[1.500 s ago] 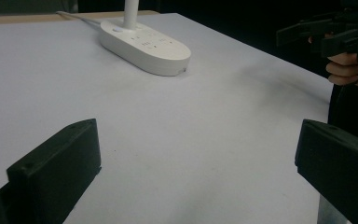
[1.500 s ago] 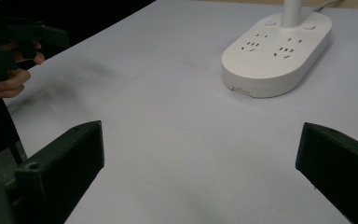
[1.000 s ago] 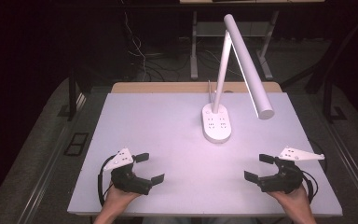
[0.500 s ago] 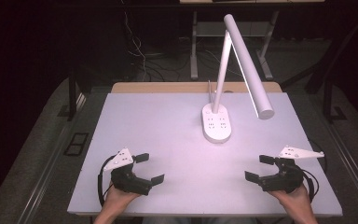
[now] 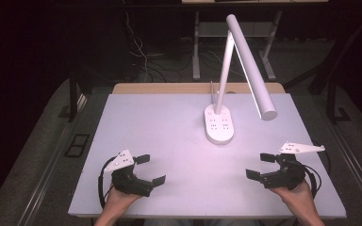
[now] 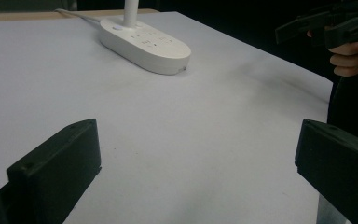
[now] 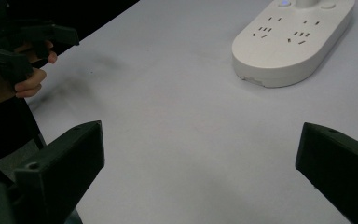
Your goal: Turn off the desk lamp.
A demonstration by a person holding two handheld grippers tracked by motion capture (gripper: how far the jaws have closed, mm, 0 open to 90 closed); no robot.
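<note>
Oval white lamp base point(image 5: 219, 125) (smooth plastic)

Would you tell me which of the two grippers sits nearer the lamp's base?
The right gripper sits slightly nearer the lamp base; the left gripper lies farther off toward the table's left front corner. Both are open and empty.

Matt white table point(image 5: 169, 141) — smooth plastic lamp base point(image 5: 219, 125).
</note>
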